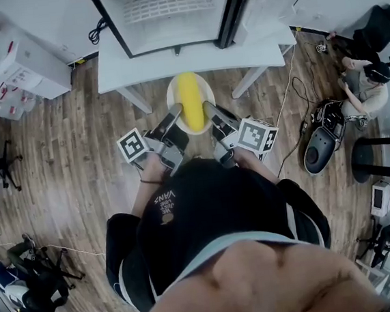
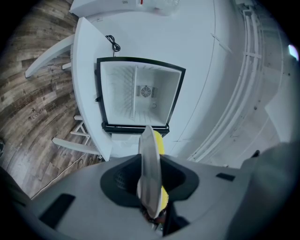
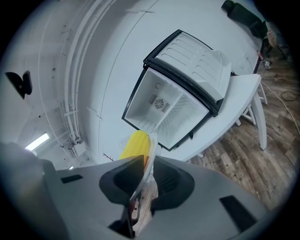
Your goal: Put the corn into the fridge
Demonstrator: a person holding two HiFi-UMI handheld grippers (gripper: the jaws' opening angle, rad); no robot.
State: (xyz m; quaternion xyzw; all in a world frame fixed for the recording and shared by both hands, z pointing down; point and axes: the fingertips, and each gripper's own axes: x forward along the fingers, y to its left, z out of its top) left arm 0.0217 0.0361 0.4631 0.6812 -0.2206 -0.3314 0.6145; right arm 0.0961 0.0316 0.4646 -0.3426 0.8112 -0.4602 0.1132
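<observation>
- Closest in, the person's head and dark shirt (image 1: 213, 205) fill the lower part of the head view and hide both arms below the wrists.
- Just ahead, the left gripper (image 1: 174, 114) and right gripper (image 1: 210, 111) point forward side by side, and their bodies cover the near rim of a white plate (image 1: 172, 91).
- In the left gripper view the plate shows only edge-on, a thin blade clamped between that claw's two jaws, which are closed tight on the rim.
- The right gripper view gives the same: jaws nearly together, pinching the opposite rim, with the plate tilted slightly.
- A yellow corn (image 1: 190, 101) lies lengthwise on the plate between the two claws. In both gripper views only its far end clears the rim; neither claw touches it.
- Beyond the plate stands a white table (image 1: 138, 65).
- Farthest, on the table, the small fridge (image 1: 168, 17) has its door (image 1: 276, 0) swung open to the right. Its white inside looks bare, and its top is cut off by the head view's edge.
</observation>
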